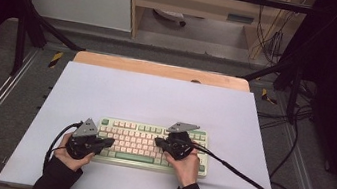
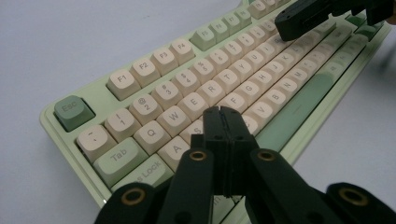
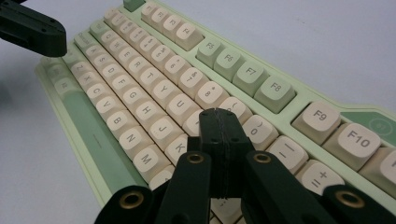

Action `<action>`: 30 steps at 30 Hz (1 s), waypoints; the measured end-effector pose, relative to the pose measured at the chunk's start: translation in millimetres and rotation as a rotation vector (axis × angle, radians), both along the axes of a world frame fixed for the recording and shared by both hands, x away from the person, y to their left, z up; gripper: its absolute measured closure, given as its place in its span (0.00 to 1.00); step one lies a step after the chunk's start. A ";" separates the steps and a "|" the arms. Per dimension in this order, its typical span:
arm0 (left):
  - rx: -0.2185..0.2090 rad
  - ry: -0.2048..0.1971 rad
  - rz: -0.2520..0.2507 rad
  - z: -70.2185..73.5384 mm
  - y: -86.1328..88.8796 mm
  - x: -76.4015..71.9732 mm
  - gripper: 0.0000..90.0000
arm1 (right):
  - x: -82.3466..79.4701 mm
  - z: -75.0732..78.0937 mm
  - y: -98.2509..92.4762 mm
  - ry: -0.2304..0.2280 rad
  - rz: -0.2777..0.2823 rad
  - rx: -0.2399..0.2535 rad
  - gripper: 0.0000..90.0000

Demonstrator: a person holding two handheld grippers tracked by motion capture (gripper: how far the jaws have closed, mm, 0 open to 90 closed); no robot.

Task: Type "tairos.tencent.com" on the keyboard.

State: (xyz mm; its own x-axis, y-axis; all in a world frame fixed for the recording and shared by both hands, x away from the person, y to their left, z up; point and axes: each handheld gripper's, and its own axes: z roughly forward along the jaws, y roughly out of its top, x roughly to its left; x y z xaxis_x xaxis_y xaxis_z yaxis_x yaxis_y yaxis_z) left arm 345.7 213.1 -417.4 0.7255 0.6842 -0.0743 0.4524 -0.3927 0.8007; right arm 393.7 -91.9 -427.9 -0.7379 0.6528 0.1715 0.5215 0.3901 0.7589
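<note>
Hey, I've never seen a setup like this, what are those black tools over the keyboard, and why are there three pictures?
A person sits at a table and holds a hand tool in each hand: the left gripper and the right gripper, each with two black jaws. Both pairs of jaws are shut with nothing between them. The high view looks down from above the person's side. The other two pictures come from a small camera riding on each gripper, looking along its jaws. On the white table sheet lies a pale green keyboard with cream keys. The left gripper's closed tips hover around the letter keys near its left end, the right's near K and O. Nothing is held.
</note>
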 end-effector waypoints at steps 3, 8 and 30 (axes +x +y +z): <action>-0.001 0.002 0.001 -0.2 0.5 0.2 1.00 | 1.1 -1.7 0.4 -0.005 -0.002 -0.010 1.00; -0.002 0.002 0.000 -0.2 0.4 0.2 1.00 | 1.5 -3.2 1.5 0.003 -0.004 -0.012 1.00; 0.000 0.004 0.003 -1.2 0.7 0.4 1.00 | -14.0 17.1 -3.9 -0.036 0.029 0.032 1.00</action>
